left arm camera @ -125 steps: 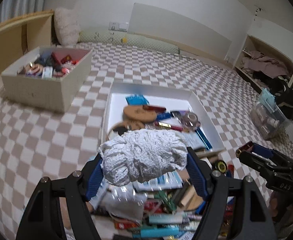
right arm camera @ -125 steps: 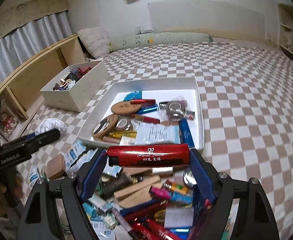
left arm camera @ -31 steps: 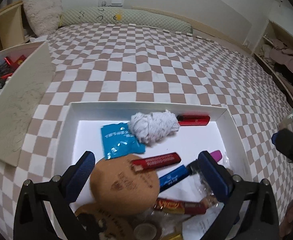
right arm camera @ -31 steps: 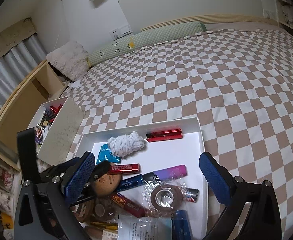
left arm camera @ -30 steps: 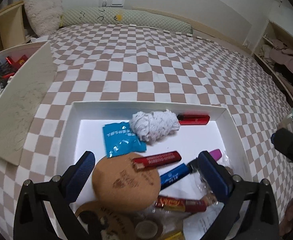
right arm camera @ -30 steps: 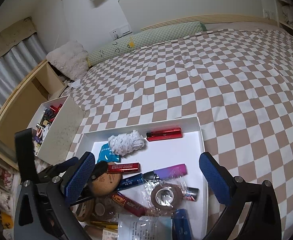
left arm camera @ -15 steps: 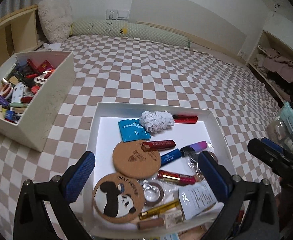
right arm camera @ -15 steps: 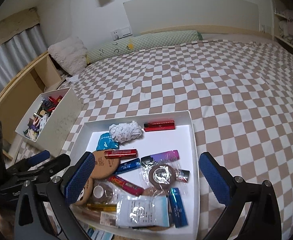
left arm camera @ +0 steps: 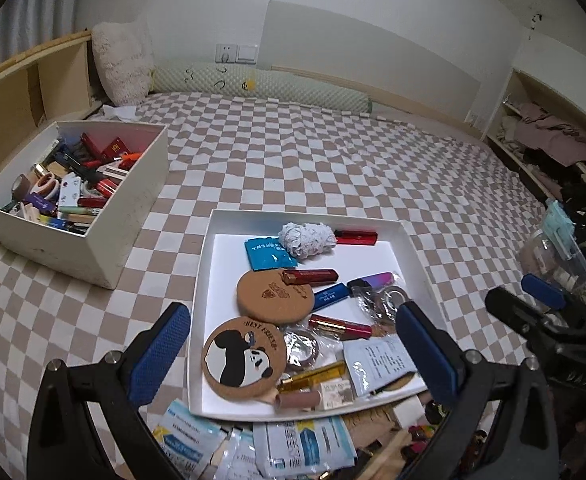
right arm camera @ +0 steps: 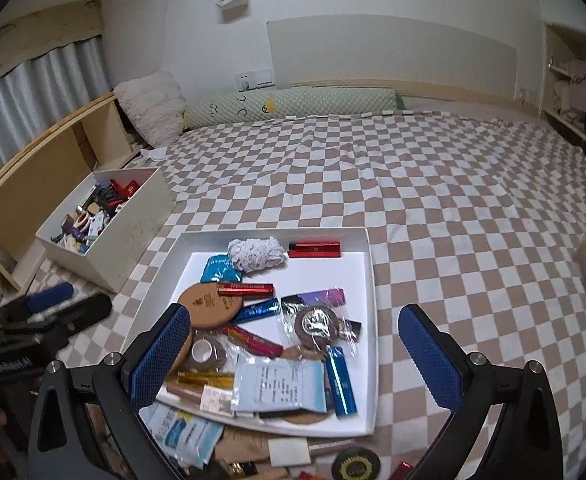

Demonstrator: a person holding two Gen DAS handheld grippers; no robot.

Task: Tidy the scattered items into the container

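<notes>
1. While the left claw (left arm camera: 293, 344) hangs spread wide and empty above the bed, its wrist view looks down on a white tray (left arm camera: 203, 264) lying on the checkered bedspread (left arm camera: 333, 160). At the tray's far end a white string bundle (left arm camera: 308, 239) touches a red lighter (left arm camera: 356, 237), with a blue sachet (left arm camera: 268, 253) just beside it. Nearer lie a plain cork coaster (left arm camera: 275, 298) with a red tube (left arm camera: 309, 276) resting on its edge, and a panda coaster (left arm camera: 244, 358). Loose packets (left arm camera: 301, 448) crowd the bedspread just in front of the tray's near rim. A cream box (left arm camera: 129, 216) full of small items sits well to the left. The right claw (left arm camera: 533, 300) shows at the right edge.

2. From the right wrist view, the right claw (right arm camera: 295, 354) is likewise parted wide, gripping nothing, above the tray's (right arm camera: 371, 320) near half. The string bundle (right arm camera: 256, 254) and red lighter (right arm camera: 314, 249) lie side by side against the far wall. A bagged tape roll (right arm camera: 317, 325) and a blue lighter (right arm camera: 340, 380) lie closer. The left claw (right arm camera: 53, 304) reaches in at the left, near the cream box (right arm camera: 133, 236).
</notes>
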